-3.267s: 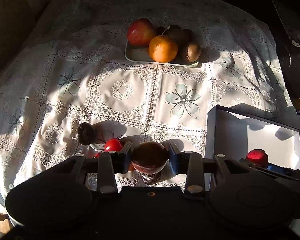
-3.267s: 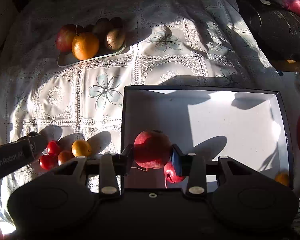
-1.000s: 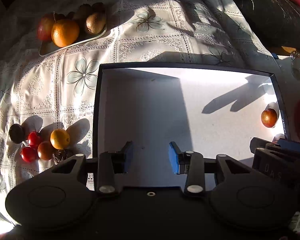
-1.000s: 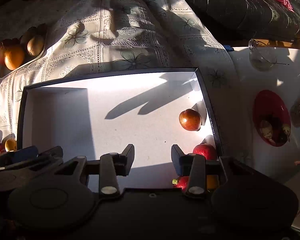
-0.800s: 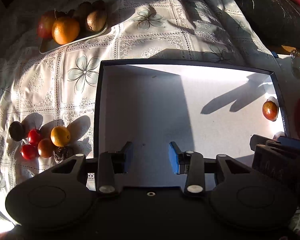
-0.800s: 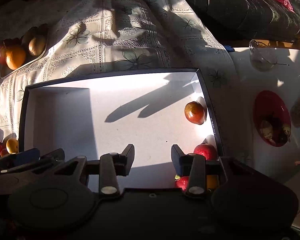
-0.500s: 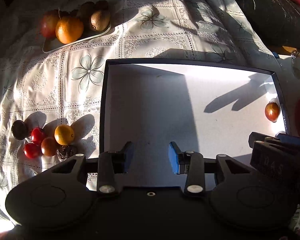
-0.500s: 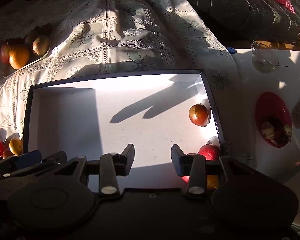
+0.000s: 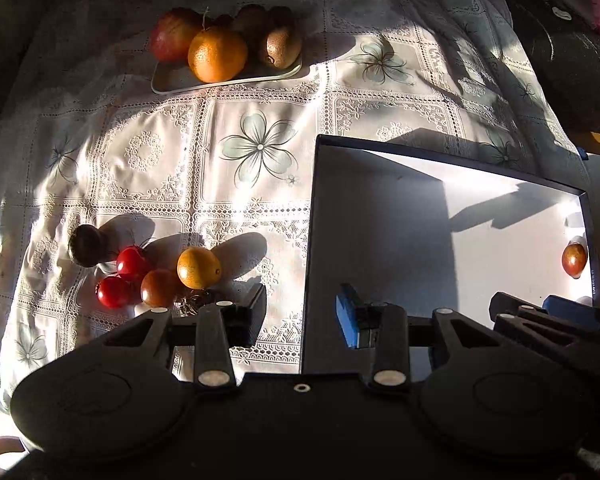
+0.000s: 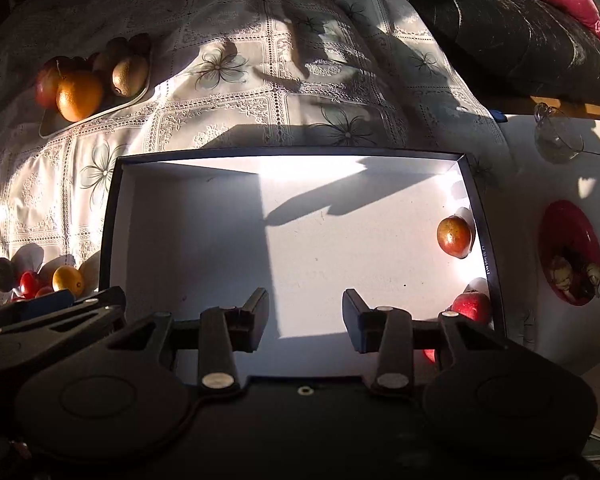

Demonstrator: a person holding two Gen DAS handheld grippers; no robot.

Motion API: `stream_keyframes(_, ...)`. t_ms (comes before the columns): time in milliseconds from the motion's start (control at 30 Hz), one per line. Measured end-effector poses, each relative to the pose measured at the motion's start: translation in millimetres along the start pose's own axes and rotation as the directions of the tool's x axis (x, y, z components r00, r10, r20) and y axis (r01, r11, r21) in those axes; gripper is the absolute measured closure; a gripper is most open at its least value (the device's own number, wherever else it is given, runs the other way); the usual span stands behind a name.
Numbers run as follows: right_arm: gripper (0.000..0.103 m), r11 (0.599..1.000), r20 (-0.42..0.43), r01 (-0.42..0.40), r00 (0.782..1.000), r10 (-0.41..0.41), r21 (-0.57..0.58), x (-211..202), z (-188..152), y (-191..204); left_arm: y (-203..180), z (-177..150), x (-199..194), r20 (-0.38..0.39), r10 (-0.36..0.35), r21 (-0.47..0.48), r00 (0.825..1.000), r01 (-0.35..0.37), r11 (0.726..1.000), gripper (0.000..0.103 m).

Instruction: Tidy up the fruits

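Black-rimmed white box (image 10: 112,216) on lace tablecloth (image 9: 260,208); both grippers spread apart, empty.

Box holds a glossy reddish-brown fruit (image 10: 454,237) against its right wall and a red apple (image 10: 471,306) in the near right corner. Left gripper (image 9: 300,312) straddles the box's left rim; right gripper (image 10: 305,316) hangs over the box's near edge. Loose cluster beside the box's left wall: small orange (image 9: 198,267), red tomatoes (image 9: 132,262), one dark round fruit (image 9: 85,245). White tray (image 9: 172,80) near the cloth's far edge carries a large orange (image 9: 217,54), an apple and kiwis (image 9: 280,47).
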State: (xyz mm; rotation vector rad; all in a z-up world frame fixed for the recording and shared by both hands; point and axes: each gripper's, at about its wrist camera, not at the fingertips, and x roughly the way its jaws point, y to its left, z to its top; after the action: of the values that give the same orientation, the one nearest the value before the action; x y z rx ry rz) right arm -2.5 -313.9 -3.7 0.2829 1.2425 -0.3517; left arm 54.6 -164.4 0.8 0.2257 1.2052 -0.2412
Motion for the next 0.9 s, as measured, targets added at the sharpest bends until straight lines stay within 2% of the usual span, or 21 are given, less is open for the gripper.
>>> stream_keyframes(233,0.06,0.999,-0.015,-0.008,1.0,0.007,-0.039,4,-3,30,39,-1,-9,0.004,0.029,-0.059,1.0,-0.029,0.998,0.055)
stream_keyframes(500,0.059,0.995,0.04,-0.1,0.994,0.1,-0.021,-10,-2,55,95,-1,-17,-0.014,0.076,-0.186,0.997,-0.077,0.979,0.055)
stream_keyframes(633,0.059,0.991,0.033,-0.128,0.991,0.129,-0.046,-11,0,80,118,-3,-16,-0.017,0.101,-0.228,0.995,-0.102,0.968,0.055)
stream_keyframes(900,0.059,0.99,-0.023,-0.091,0.996,0.089,-0.11,10,-7,124,154,-5,-15,-0.033,0.106,-0.275,0.994,-0.111,0.955,0.055)
